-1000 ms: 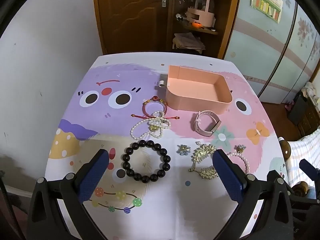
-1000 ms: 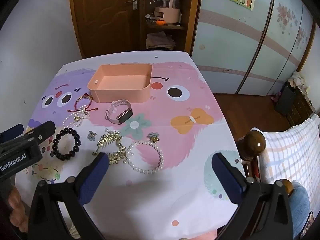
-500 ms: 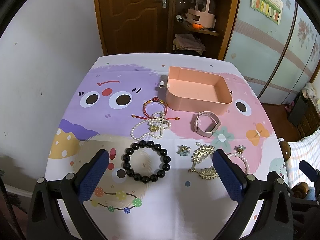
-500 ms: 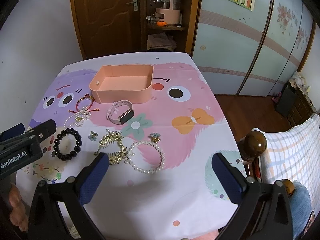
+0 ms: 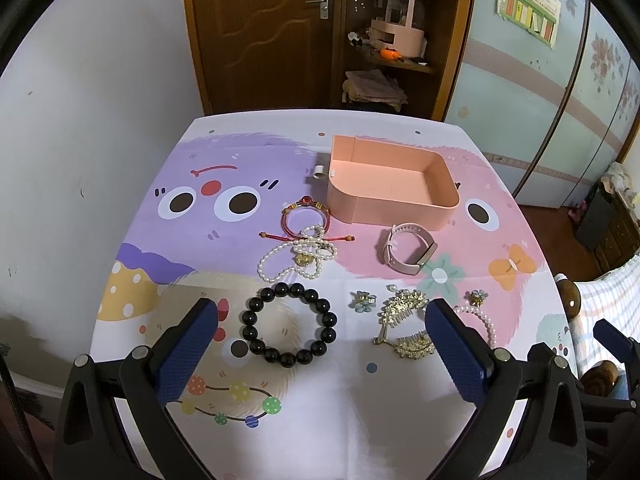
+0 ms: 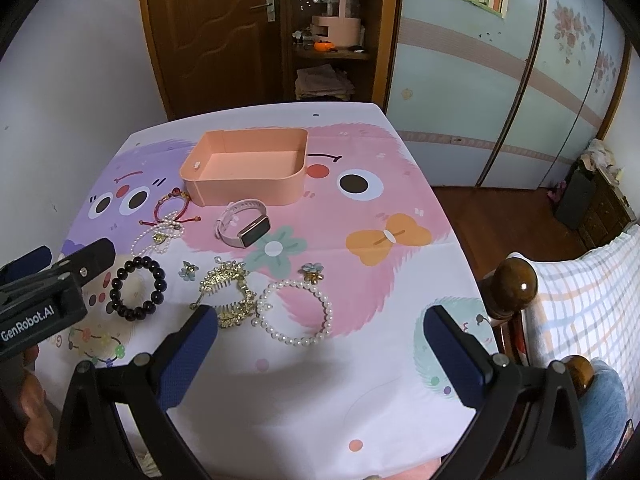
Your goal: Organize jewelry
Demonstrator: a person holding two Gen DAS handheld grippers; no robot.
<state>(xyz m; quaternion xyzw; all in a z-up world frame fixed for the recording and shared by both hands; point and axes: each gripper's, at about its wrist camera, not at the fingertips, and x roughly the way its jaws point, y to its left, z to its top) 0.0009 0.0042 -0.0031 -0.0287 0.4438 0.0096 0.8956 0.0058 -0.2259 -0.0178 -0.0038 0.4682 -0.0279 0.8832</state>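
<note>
Both claws, left [image 5: 320, 350] and right [image 6: 320, 350], hovering wide apart, empty; tray [image 5: 394, 209] empty (nothing sorted). Next: probably closing on beads [image 5: 289, 325].

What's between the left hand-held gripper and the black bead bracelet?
Nothing visible. The left hand-held gripper is open, and the black bead bracelet lies flat on the tablecloth between its fingers, apart from the pearl strand behind it.

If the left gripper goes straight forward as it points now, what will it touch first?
Probably the black bead bracelet: it lies on the table between the open fingers of the left gripper, just ahead. Depth is hard to judge.
</note>
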